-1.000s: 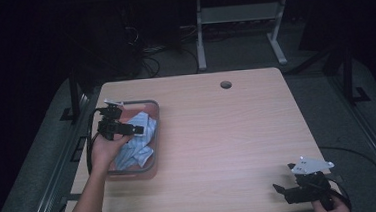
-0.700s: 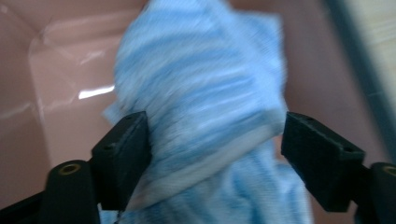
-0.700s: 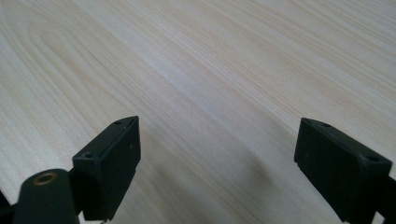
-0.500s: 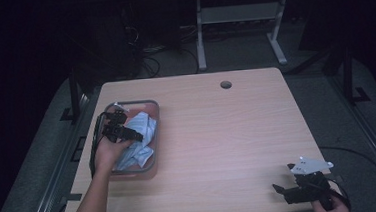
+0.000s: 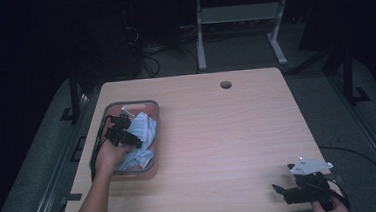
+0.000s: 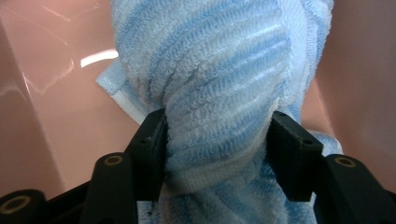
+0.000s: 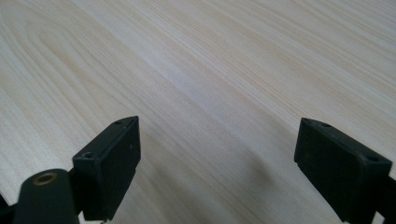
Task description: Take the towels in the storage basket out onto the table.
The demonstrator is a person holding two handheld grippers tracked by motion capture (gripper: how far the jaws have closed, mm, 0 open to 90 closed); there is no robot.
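Dark room, wooden table (image 5: 218, 134), pink bin (image 5: 152, 108), blue towel (image 5: 145, 131)

The left gripper (image 5: 128, 135) is reaching down and forward from the person's left hand (image 5: 110, 154), its jaws having just been closing and now pinching a fold of pale blue terry cloth (image 6: 219, 93). The right gripper (image 5: 302, 187) is resting low at the near right, jaws standing wide apart.
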